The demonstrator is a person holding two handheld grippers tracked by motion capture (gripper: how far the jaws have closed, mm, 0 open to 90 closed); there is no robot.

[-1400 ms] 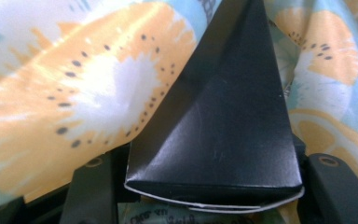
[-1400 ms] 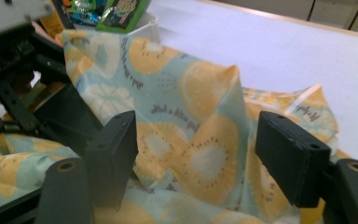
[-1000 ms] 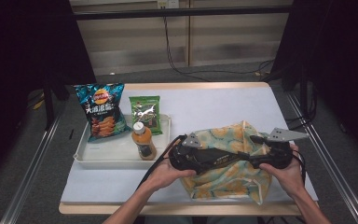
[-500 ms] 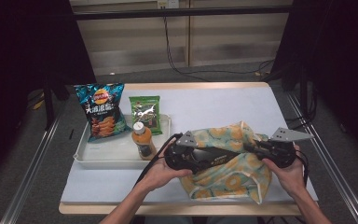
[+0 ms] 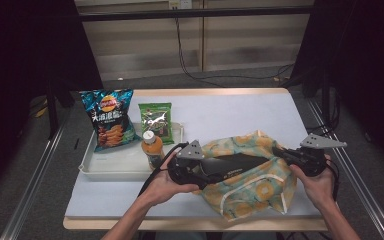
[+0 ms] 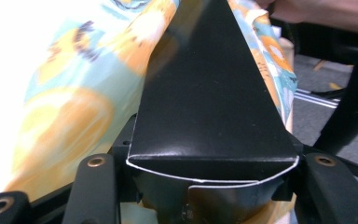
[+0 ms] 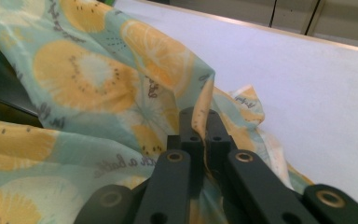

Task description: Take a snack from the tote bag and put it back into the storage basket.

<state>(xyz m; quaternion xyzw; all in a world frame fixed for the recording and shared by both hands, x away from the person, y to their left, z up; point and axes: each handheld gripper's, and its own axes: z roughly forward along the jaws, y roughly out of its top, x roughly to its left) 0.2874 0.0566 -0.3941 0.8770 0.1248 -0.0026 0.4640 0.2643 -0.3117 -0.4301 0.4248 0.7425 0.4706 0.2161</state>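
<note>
Black box point(image 5: 232, 164) goes lengthwise into the fruit-print bag point(image 5: 252, 187), clamped in the left gripper point(image 5: 200, 170); right gripper point(image 7: 200, 122), jaws just closed, pinches the bag's edge.

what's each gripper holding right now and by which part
The left gripper holds a long black cardboard box by its near end. The right gripper pinches the fruit-print fabric bag at its rim.

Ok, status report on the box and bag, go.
Left gripper shut on black box, nose inside fruit-print bag. Right gripper, jaws just closed, pinching bag edge. Nothing blocking the mouth.
</note>
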